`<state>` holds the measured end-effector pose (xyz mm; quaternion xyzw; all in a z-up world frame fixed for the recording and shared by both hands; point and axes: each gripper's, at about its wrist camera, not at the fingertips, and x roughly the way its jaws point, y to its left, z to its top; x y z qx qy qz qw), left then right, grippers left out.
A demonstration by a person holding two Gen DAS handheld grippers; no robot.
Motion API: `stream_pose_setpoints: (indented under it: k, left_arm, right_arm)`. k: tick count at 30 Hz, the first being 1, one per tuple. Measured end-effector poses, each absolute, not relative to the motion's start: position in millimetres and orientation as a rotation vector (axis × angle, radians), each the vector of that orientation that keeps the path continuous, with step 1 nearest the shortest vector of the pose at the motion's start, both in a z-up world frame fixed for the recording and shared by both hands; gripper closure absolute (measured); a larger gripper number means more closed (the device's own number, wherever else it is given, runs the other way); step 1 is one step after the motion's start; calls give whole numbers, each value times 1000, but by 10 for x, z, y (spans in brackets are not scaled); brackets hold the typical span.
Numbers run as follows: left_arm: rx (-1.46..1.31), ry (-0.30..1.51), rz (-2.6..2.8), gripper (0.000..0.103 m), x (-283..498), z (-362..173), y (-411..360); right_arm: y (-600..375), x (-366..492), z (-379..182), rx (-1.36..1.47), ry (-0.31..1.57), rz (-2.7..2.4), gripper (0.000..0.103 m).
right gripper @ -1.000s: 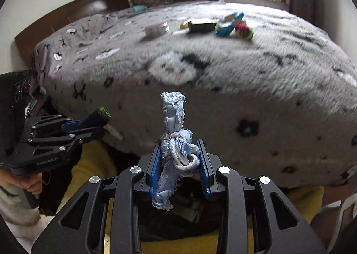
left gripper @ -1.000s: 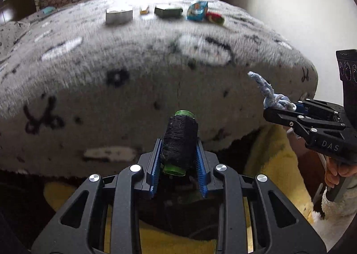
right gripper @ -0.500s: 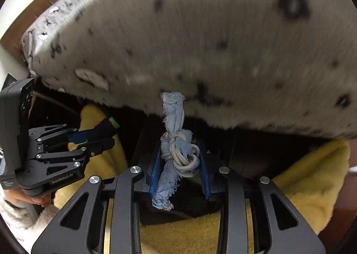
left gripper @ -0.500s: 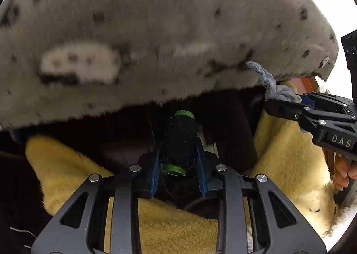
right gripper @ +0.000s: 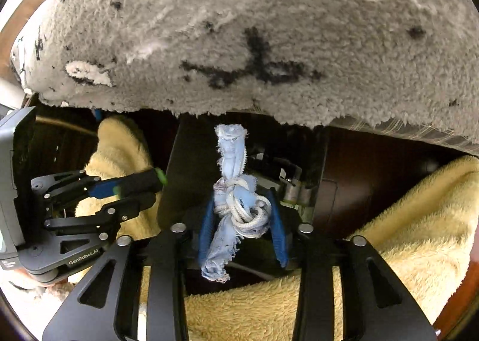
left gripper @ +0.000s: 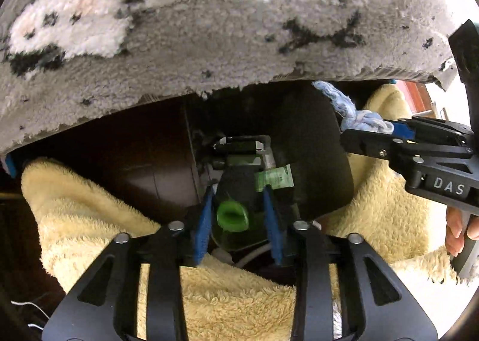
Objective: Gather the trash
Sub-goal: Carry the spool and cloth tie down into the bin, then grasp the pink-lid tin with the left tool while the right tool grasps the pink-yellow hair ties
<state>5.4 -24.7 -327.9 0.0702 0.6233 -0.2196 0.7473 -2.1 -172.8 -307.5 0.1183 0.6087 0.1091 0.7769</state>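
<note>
Trash fills both claws. Nearest in the left wrist view, a spool of black thread [left gripper: 232, 216] with green ends sits loose between the blue pads of the left gripper [left gripper: 237, 191]. Its jaws have just been opening and stand clear of it on both sides. In the right wrist view, the right gripper [right gripper: 241, 195] has a knotted scrap of blue cloth [right gripper: 230, 158] with a white zipper between its pads. Its jaws have just been opening too, and whether they press the cloth cannot be told. A hand [left gripper: 456, 228] grips that tool's handle. Beyond both claws lies a dark bin [left gripper: 323, 167] holding a green packet [left gripper: 274, 180], with a yellow fleece [left gripper: 89, 221] around it. Farthest, a grey patterned blanket [left gripper: 209, 26] overhangs.
</note>
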Motion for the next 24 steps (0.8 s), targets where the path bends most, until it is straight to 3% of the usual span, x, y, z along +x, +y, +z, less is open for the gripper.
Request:
stream_pose_setpoints:
  k: [2, 3, 5, 15, 24]
  left_arm:
    - [149, 1366, -477, 64, 53, -3288, -226]
    - [149, 1366, -473, 63, 57, -3283, -231]
    - [149, 1360, -463, 58, 59, -3275, -213]
    - [136, 1294, -431, 54, 105, -2967, 1]
    - [178, 1032, -345, 51, 254, -2037, 146]
  right_arm:
    - [-1747, -24, -3080, 259, 1319, 220, 45]
    - [-1776, -18, -3075, 261, 1316, 213, 43]
    - [-1839, -19, -3054, 266, 1309, 205, 42]
    - [-1947, -26, -2856, 269, 1244, 185, 39]
    - [-2316, 25, -1937, 193, 985, 108, 39]
